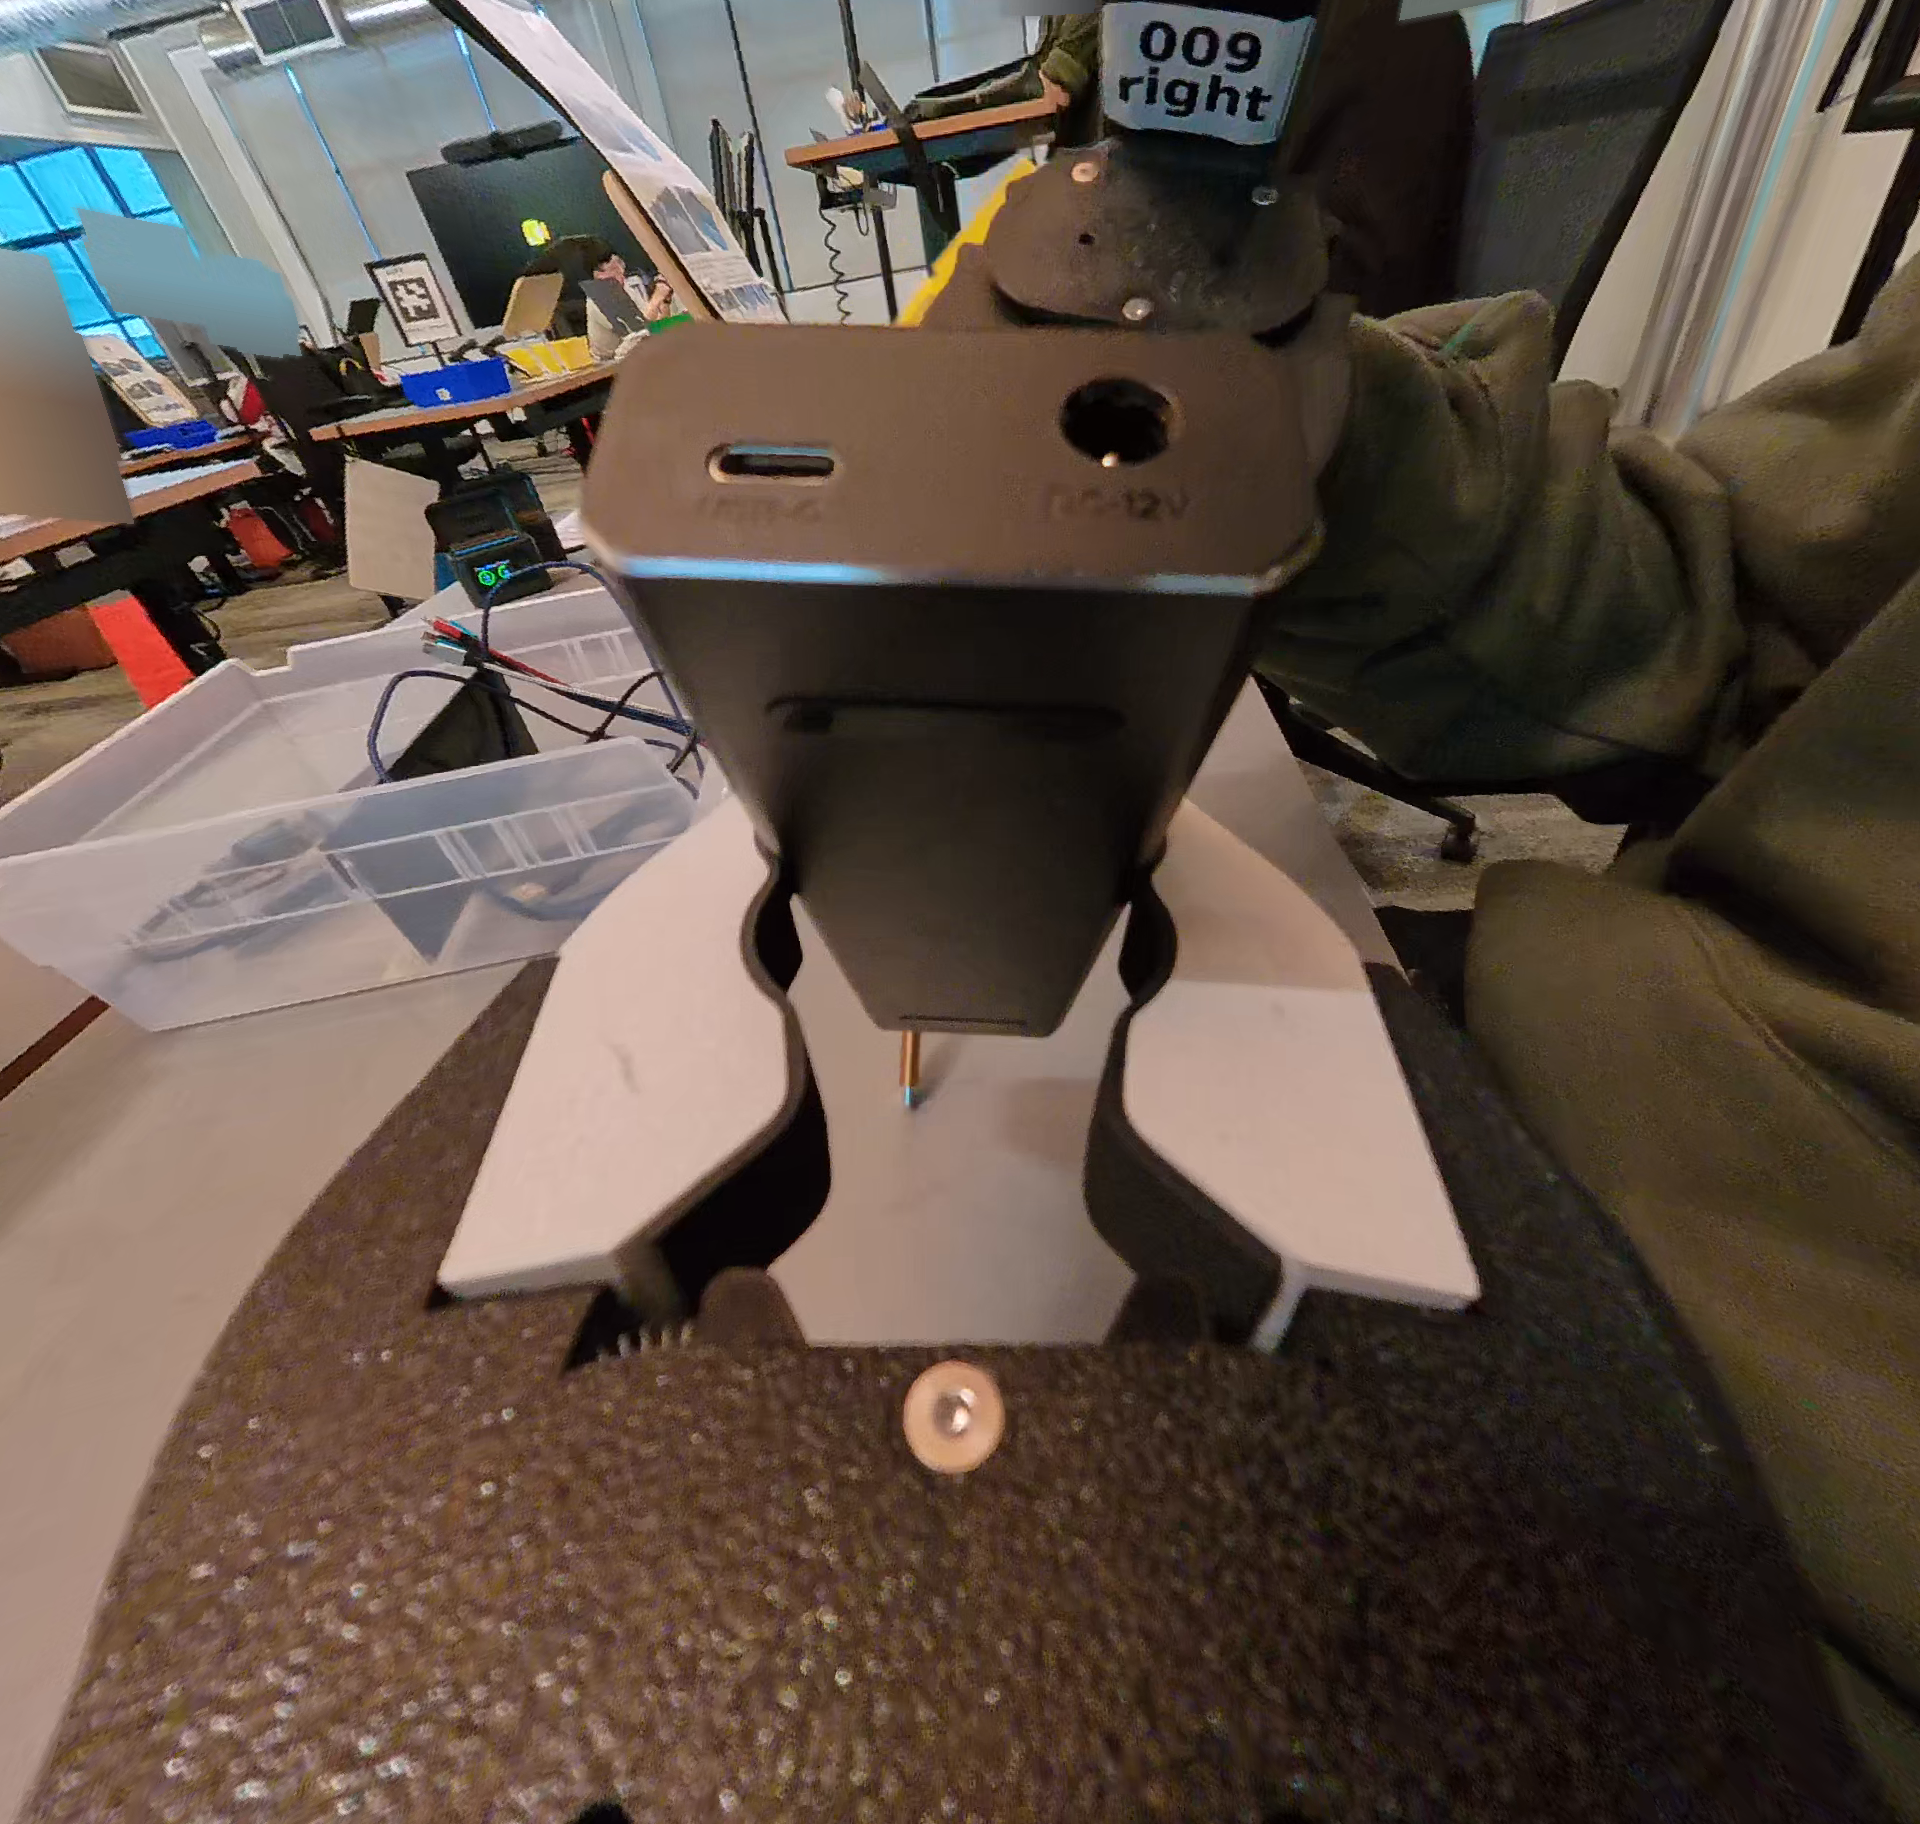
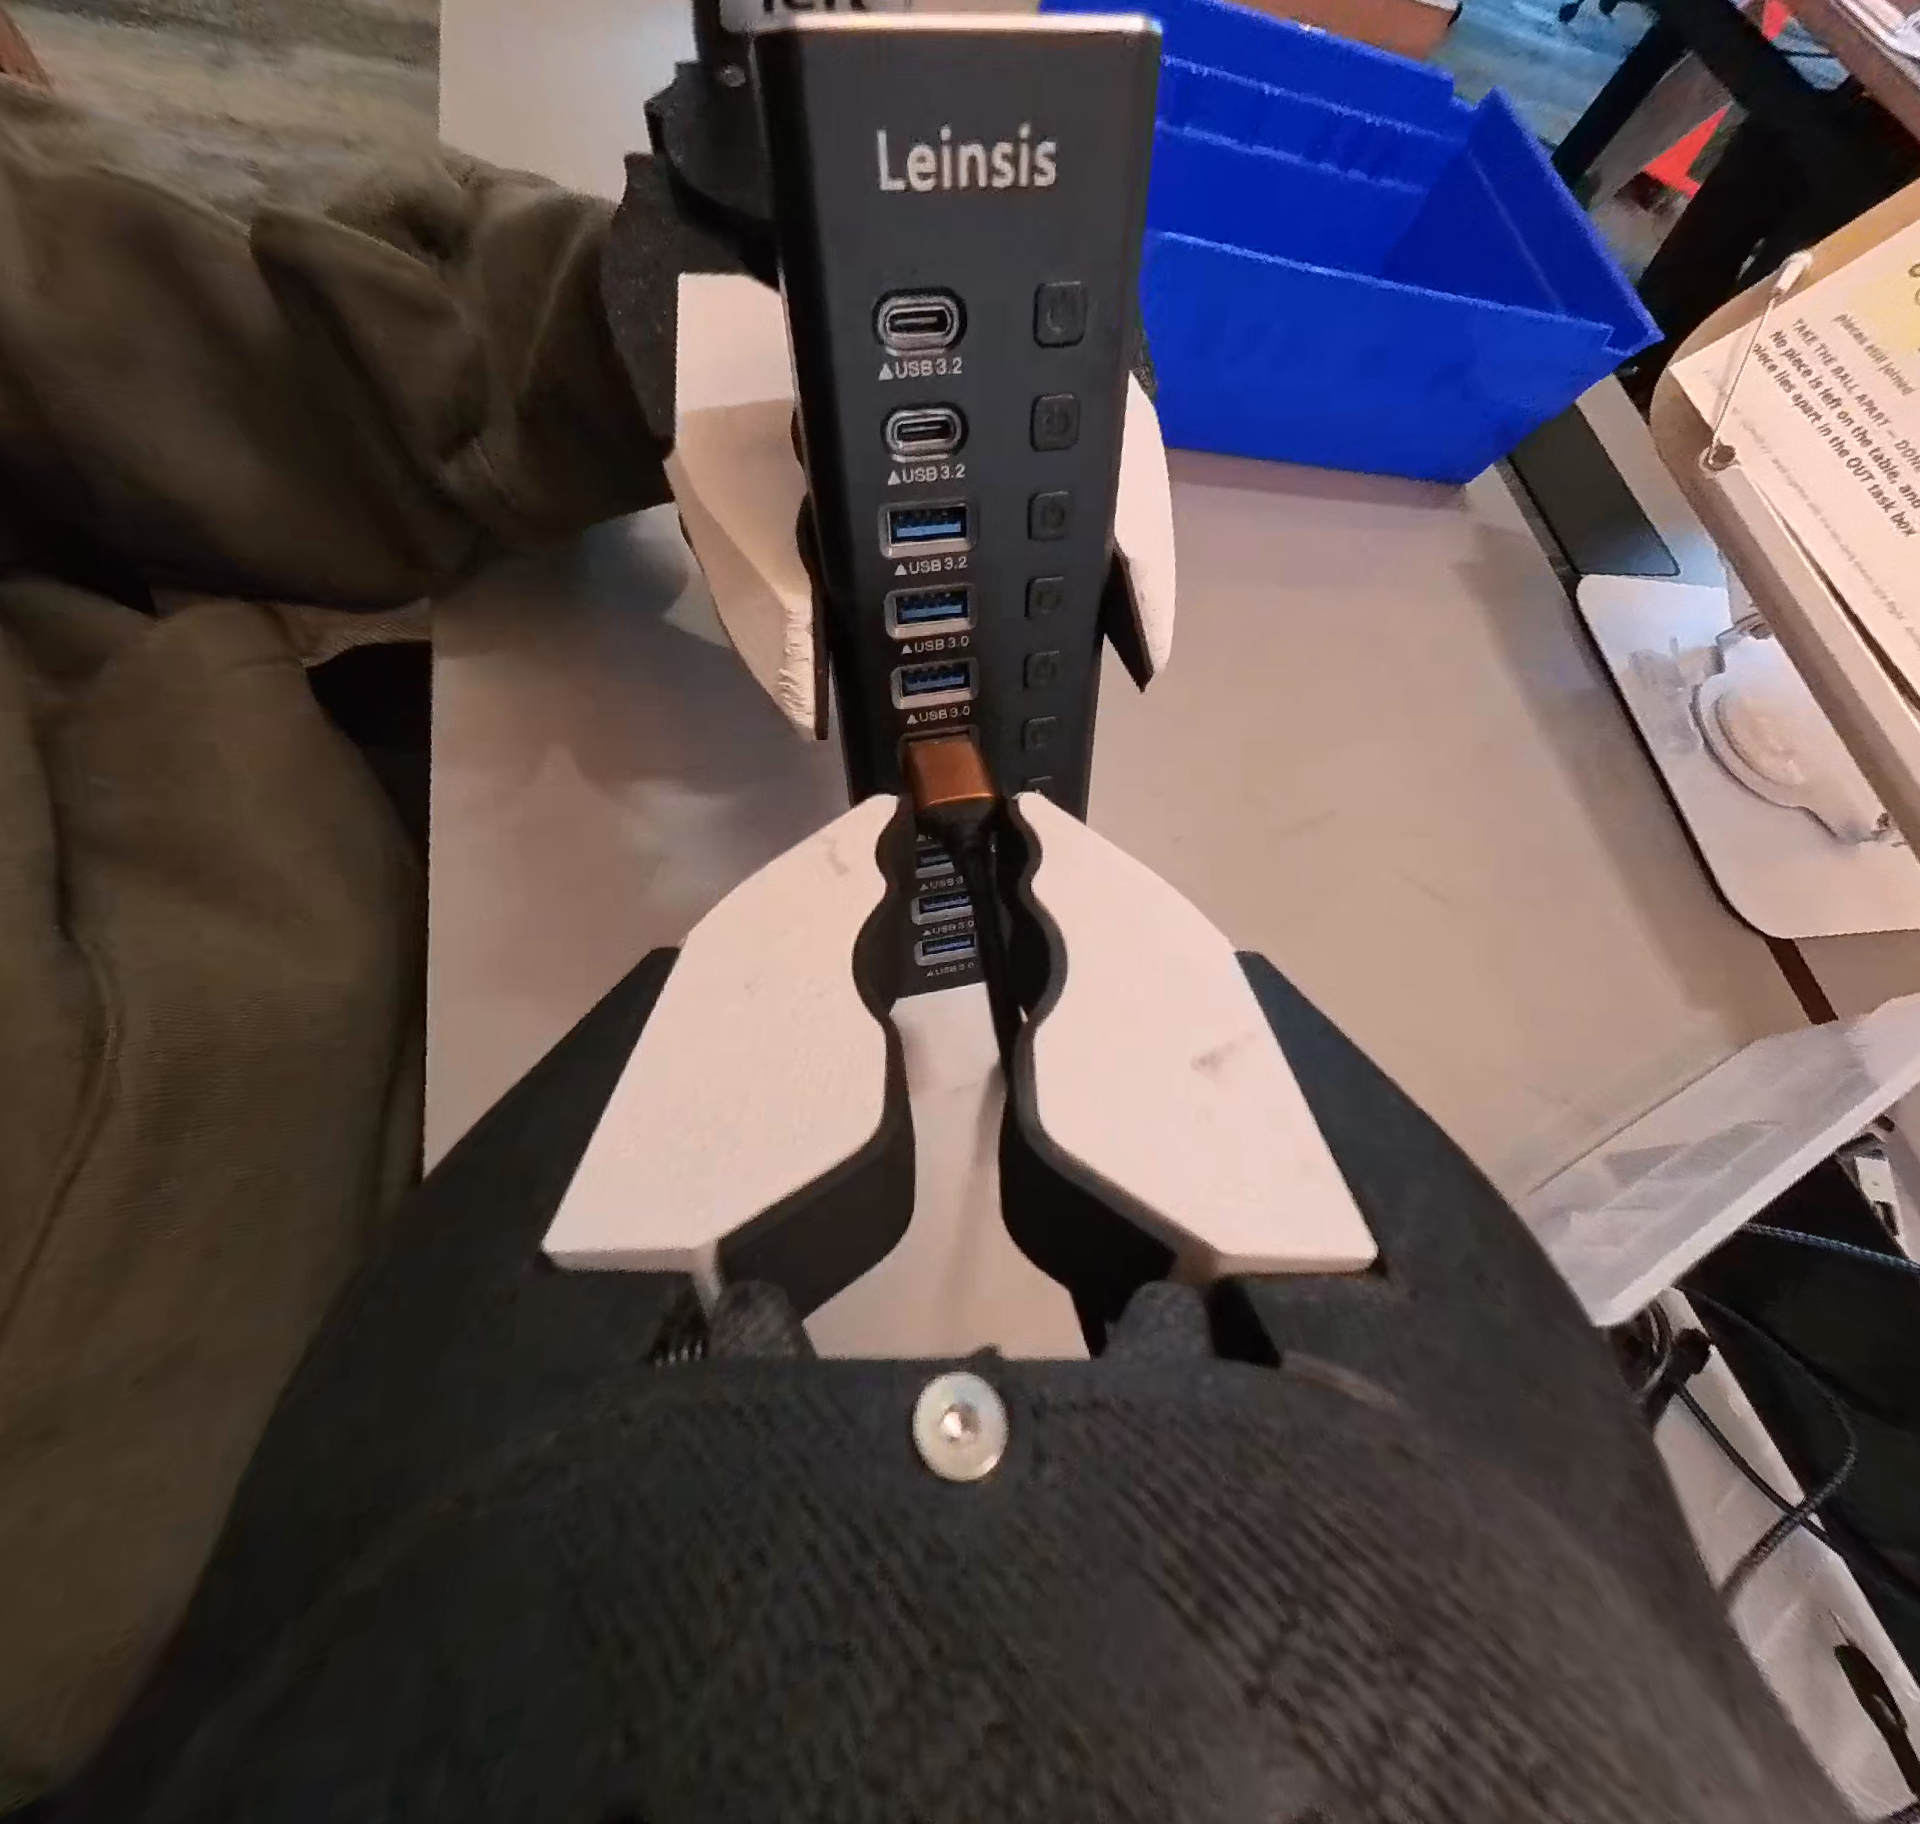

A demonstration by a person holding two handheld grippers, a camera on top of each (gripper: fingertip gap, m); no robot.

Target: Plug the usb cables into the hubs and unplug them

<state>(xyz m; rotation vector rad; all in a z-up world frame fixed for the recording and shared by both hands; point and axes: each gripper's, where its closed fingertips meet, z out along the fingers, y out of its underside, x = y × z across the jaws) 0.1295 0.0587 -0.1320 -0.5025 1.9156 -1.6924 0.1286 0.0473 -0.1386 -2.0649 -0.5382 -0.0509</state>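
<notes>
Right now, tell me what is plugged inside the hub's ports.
One copper-coloured USB plug sits in a port of the black hub, its black cable between the right gripper fingers. The ports above are empty; the lower ones are partly hidden.

The hub (image 2: 961,403) at centre frame is black, with white lettering, blue-lined ports and grey buttons. The plug (image 2: 943,775) in it is copper-orange, on a black cable (image 2: 995,953). Both the right claw (image 2: 958,839) and the left claw (image 1: 951,927) have white fingers with black pads on speckled black bodies. The bin (image 2: 1371,278) at upper right is bright blue. The desk (image 2: 1351,735) is pale grey. The sleeve (image 2: 260,372) at left is olive green. The tray (image 1: 260,839) at left is clear plastic.
</notes>
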